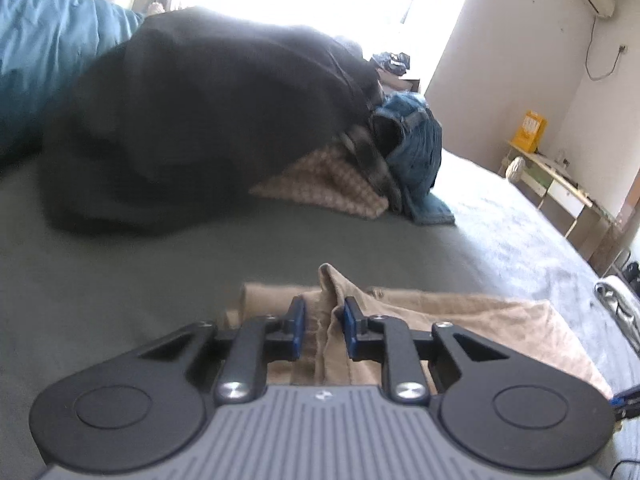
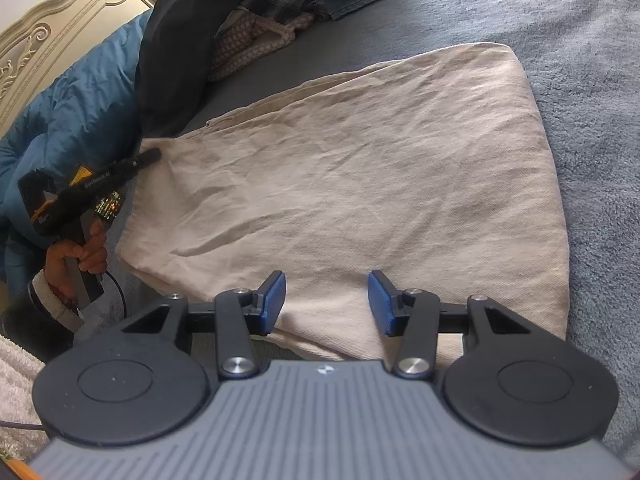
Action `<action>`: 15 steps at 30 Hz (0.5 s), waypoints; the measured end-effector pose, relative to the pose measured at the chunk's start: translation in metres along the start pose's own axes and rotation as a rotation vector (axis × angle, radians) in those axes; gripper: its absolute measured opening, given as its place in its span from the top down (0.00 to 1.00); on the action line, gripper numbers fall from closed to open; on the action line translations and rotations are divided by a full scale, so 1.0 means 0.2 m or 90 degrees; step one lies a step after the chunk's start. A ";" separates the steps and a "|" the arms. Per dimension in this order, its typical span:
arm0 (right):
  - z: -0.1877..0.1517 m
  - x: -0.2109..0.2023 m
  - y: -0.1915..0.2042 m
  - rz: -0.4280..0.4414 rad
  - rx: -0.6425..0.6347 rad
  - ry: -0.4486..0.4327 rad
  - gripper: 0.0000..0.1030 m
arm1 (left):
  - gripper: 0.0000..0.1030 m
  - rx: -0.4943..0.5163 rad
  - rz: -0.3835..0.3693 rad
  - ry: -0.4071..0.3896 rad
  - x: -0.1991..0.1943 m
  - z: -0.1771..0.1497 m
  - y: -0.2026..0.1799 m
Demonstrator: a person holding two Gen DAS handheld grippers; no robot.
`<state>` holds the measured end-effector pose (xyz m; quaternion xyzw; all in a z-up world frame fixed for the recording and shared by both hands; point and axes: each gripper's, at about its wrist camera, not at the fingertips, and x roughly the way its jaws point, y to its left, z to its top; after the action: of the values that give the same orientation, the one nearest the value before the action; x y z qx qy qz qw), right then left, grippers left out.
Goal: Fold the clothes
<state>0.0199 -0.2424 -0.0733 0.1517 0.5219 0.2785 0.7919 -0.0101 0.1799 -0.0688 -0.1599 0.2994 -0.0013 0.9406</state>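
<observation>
A beige garment [image 2: 352, 168] lies spread flat on the grey bed cover [image 2: 592, 80]. In the left wrist view, a raised fold of the beige garment [image 1: 332, 300] stands pinched between the blue pads [image 1: 298, 320] of my left gripper [image 1: 325, 308]. The right wrist view shows that left gripper [image 2: 150, 156] at the garment's left corner, held by a hand [image 2: 80, 256]. My right gripper [image 2: 326, 300] is open over the garment's near edge. The cloth lies under its blue pads [image 2: 276, 300], and nothing is held between them.
Beyond the garment is a pile of clothes: a black garment [image 1: 208, 112], a checked cloth [image 1: 328, 184] and blue jeans [image 1: 416, 148]. A blue duvet [image 2: 76, 112] and a carved headboard [image 2: 48, 40] lie to the left. A desk with a yellow box [image 1: 532, 132] stands by the wall.
</observation>
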 end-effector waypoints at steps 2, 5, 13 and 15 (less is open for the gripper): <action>0.00 0.00 0.00 -0.001 -0.001 0.000 0.56 | 0.80 0.016 -0.005 -0.010 0.01 0.03 -0.02; 0.00 0.00 0.00 -0.002 0.002 -0.002 0.56 | 0.80 0.033 -0.010 -0.009 0.03 0.06 -0.04; 0.00 0.00 -0.02 0.002 0.012 -0.004 0.56 | 0.70 -0.012 0.014 0.085 0.11 0.00 0.08; 0.00 0.00 -0.02 0.003 0.013 -0.003 0.56 | 0.67 -0.035 0.009 0.083 0.06 0.01 0.11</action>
<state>0.0218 -0.2461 -0.0760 0.1615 0.5222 0.2747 0.7910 -0.0003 0.2000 -0.0809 -0.1830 0.3612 0.0030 0.9144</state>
